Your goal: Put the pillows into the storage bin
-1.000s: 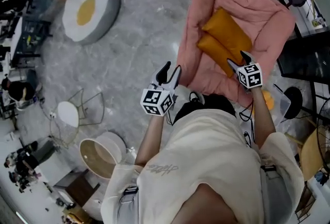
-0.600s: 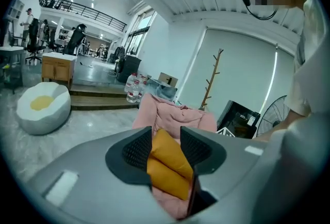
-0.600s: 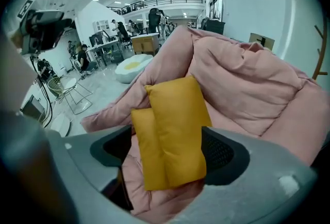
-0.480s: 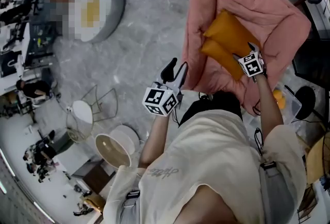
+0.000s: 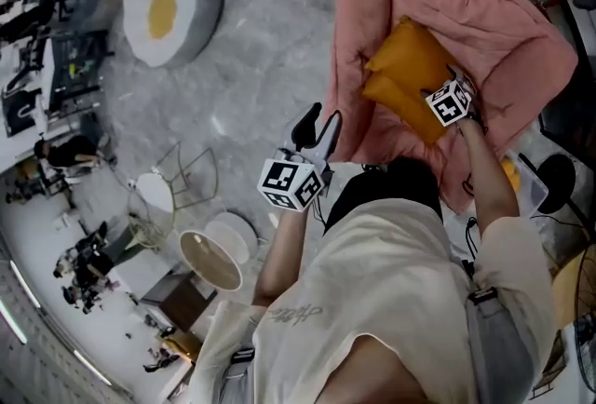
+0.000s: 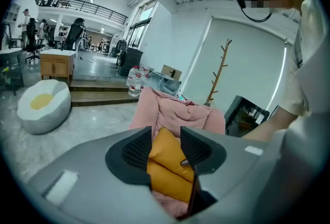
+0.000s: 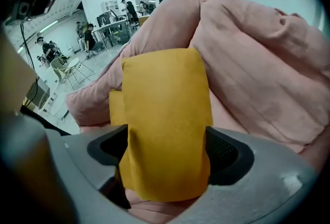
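My right hand-held gripper (image 7: 165, 153) has just been opening. Its jaws now stand wide around the upper orange pillow (image 7: 165, 109), I'd say to leave it on the second pillow (image 5: 396, 102) inside the puffy pink bin (image 5: 494, 30). Both pillows are flat, rectangular and suede-like. My left hand-held gripper (image 5: 318, 125) hangs beside the bin, jaws apart and empty.

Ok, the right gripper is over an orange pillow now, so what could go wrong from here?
The right gripper, whose jaws have just been opening, straddles the front orange pillow without squeezing it. The pillow nearly fills the gap, so closing may catch only a fold and slip. The second orange pillow lies against it and might get dragged off the pink cushion.
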A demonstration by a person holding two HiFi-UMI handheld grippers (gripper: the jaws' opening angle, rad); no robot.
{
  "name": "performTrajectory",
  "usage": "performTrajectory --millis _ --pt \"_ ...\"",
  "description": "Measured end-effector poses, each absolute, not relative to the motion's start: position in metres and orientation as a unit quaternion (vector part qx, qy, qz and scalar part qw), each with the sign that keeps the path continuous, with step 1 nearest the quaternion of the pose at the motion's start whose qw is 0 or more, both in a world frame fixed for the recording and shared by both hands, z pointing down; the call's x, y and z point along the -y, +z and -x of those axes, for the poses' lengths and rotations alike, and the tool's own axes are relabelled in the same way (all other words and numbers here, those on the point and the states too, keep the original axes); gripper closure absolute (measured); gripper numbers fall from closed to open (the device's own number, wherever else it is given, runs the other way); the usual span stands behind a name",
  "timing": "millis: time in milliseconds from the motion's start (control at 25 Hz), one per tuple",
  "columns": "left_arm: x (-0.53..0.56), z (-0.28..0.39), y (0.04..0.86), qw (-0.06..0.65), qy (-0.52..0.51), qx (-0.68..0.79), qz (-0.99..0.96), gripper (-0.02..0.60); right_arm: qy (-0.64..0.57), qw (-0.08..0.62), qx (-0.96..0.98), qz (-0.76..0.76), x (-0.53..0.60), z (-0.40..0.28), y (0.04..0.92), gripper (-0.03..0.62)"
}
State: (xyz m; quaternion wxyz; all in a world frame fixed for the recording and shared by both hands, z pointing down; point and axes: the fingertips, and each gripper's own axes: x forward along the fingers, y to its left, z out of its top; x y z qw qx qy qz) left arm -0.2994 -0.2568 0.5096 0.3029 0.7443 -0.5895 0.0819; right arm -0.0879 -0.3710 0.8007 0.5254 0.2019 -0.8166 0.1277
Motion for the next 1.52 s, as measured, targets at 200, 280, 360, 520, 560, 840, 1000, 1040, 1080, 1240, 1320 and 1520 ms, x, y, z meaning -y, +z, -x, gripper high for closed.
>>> performTrajectory --millis 200,280,360,520,560,840,1000,1040,1080,1240,1320,1520 --pt "0.268 0.293 0.516 0.31 0.081 0.596 -0.736 0.403 0.122 0.554 0.801 -0.191 0.377 0.085 0.833 0.123" --pt "0.27 0.296 0.51 0.31 0.079 0.601 -0.732 0.403 0.126 0.558 0.797 -0.193 0.379 0.087 0.835 0.134" --pt "0.268 0.301 0.509 0.31 0.078 0.605 -0.729 0.403 0.127 0.561 0.794 -0.195 0.38 0.091 0.836 0.174" --pt "0.264 0.307 0.522 0.312 0.08 0.608 -0.726 0.403 0.13 0.555 0.796 -0.203 0.371 0.093 0.841 0.267" --pt "0.264 0.308 0.523 0.312 0.079 0.607 -0.726 0.403 0.133 0.551 0.798 -0.204 0.368 0.093 0.84 0.292" --pt "0.267 0.3 0.521 0.298 0.074 0.586 -0.75 0.403 0.126 0.53 0.812 -0.211 0.355 0.091 0.821 0.356" --pt "0.27 0.296 0.52 0.285 0.068 0.568 -0.769 0.403 0.128 0.51 0.818 -0.234 0.34 0.09 0.803 0.356" --pt "0.269 0.296 0.521 0.282 0.067 0.563 -0.774 0.403 0.13 0.505 0.818 -0.241 0.335 0.09 0.798 0.356" --pt "0.268 0.296 0.52 0.279 0.066 0.557 -0.779 0.403 0.131 0.501 0.818 -0.249 0.33 0.09 0.793 0.356" --pt "0.263 0.295 0.521 0.265 0.059 0.534 -0.801 0.403 0.132 0.491 0.815 -0.279 0.314 0.086 0.773 0.356" --pt "0.253 0.294 0.52 0.259 0.06 0.525 -0.809 0.403 0.132 0.487 0.813 -0.289 0.3 0.083 0.765 0.356" --pt "0.23 0.283 0.51 0.237 0.072 0.493 -0.834 0.403 0.131 0.479 0.799 -0.338 0.276 0.057 0.732 0.356"
